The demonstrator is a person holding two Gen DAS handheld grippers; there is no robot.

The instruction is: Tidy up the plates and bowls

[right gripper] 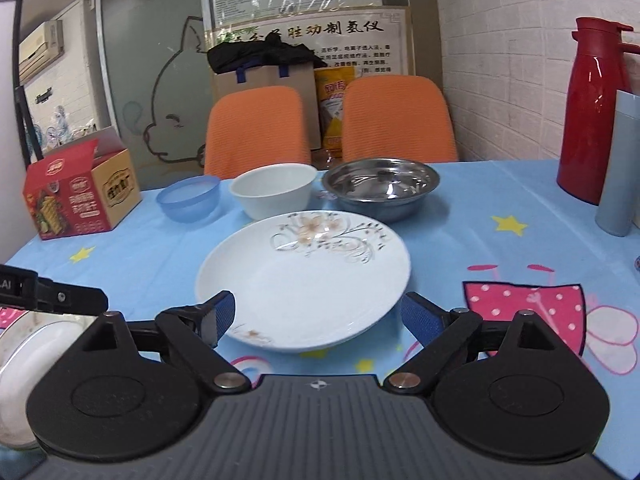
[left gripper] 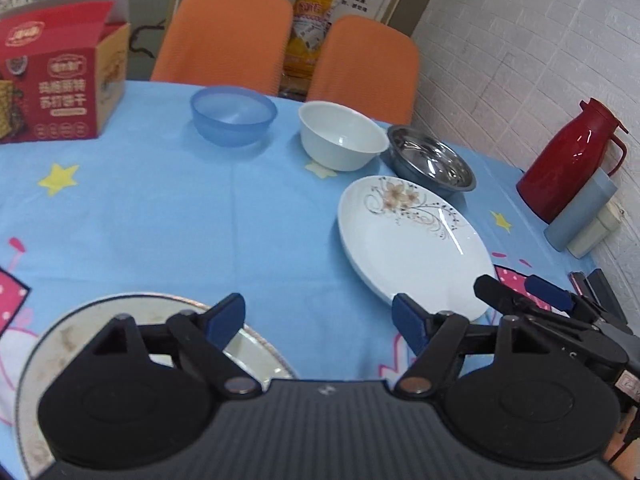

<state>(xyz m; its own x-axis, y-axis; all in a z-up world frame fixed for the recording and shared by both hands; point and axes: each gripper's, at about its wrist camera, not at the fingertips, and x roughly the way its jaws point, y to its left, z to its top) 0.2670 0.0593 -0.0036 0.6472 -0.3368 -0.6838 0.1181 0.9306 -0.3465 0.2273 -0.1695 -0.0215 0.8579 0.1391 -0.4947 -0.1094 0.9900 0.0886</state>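
Round white ceramic plate with a brown flower print [right gripper: 304,284]: lies flat at bench centre, its near rim between the pads of the right hand-held gripper [right gripper: 316,320]. Jaws stand wide, and the pads look clear of the rim, though the left one sits close. Judged stiff, glazed, slick, breakable and fairly heavy for its size. Best hold is probably the raised near rim at 6 o'clock, pinched above and below, since the face offers no purchase.

Left hand-held gripper [left gripper: 320,320]: wide, nothing between the pads. Under its left finger lies a silver-rimmed pale plate [left gripper: 256,348], at 9 o'clock from the flowered plate; its surface looks marked or soiled.

Bowls stand beyond the flowered plate:
- shallow stainless steel bowl [right gripper: 380,188] at 1 o'clock, likely light, hard, dent-proof
- deep white ceramic bowl [right gripper: 274,194] at 12 o'clock, just beside the steel one, fragile
- translucent blue plastic bowl [right gripper: 188,198] at 11 o'clock, probably lightest

Bench [left gripper: 160,216]: blue cloth with yellow stars and pink cartoon shapes; may slide or bunch under dragged crockery.

Room: red biscuit carton [right gripper: 76,196] at 10 o'clock, red vacuum jug [right gripper: 592,120] and grey-blue upright container [right gripper: 620,164] at 2 o'clock, two orange chairs [right gripper: 258,128], white brick wall [right gripper: 500,60].
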